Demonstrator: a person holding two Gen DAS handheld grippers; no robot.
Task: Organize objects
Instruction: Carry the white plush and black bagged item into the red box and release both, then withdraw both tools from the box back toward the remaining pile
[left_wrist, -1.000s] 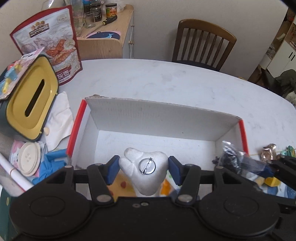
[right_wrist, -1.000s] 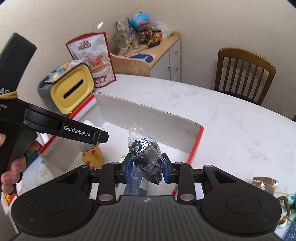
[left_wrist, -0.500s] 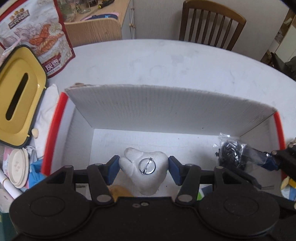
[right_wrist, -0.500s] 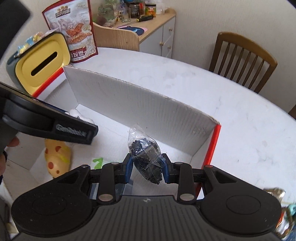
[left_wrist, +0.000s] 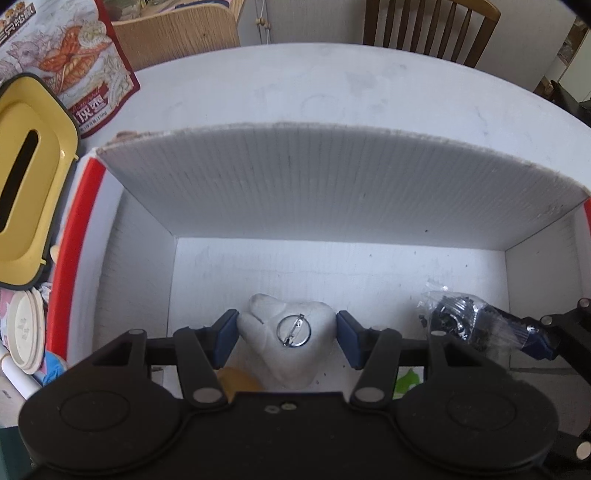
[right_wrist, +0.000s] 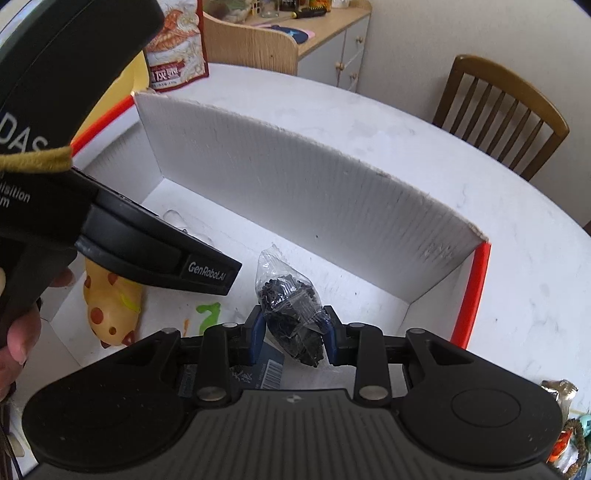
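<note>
White and round, the bench (left_wrist: 332, 92) carries an open white box (left_wrist: 332, 192) with red rims; a wooden chair (right_wrist: 502, 110) stands at its far edge. Left of the box sit a yellow-lidded tissue holder (left_wrist: 26, 177) and a snack pouch (left_wrist: 74, 66).

Inside the box, the left hand-held gripper (left_wrist: 286, 338) points steeply down, its blue pads clamped on a white tooth-shaped plush (left_wrist: 284, 332) with a round pin clasp on it. Whether the plush touches the box floor I cannot tell.

Beside it, toward the box's right wall, the right hand-held gripper (right_wrist: 293, 338) pinches a clear bag of small black parts (right_wrist: 291, 310), also inside the box. A yellow spotted toy (right_wrist: 110, 306) and a green scrap (right_wrist: 208, 314) lie on the box floor by the near wall.
</note>
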